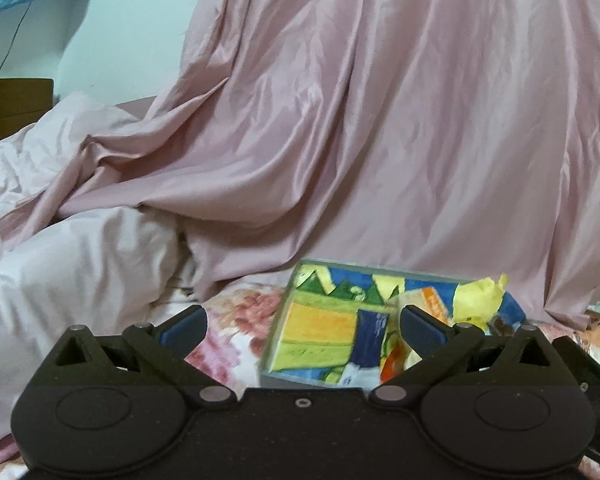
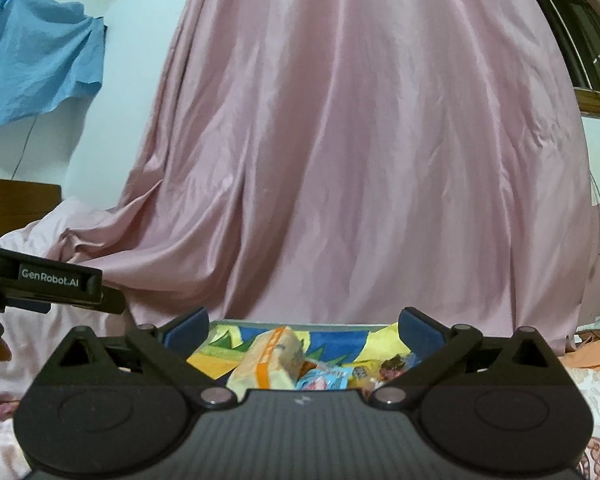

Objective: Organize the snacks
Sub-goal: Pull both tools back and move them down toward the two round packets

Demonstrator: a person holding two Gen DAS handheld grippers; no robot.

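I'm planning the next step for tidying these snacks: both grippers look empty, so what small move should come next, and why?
Probably lower the right gripper toward the pale orange-striped packet in the colourful tray. Both grippers are open and hold nothing, and that packet lies on top, directly ahead between the right fingers; the left gripper sits over the tray's left side.

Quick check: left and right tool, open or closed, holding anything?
Left tool: open, holding nothing.
Right tool: open, holding nothing.

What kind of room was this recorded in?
Most likely a bedroom. The colourful snack box sits on a floral bedsheet beside a rumpled pale duvet, with a long pink curtain behind and a wooden headboard at the far left.
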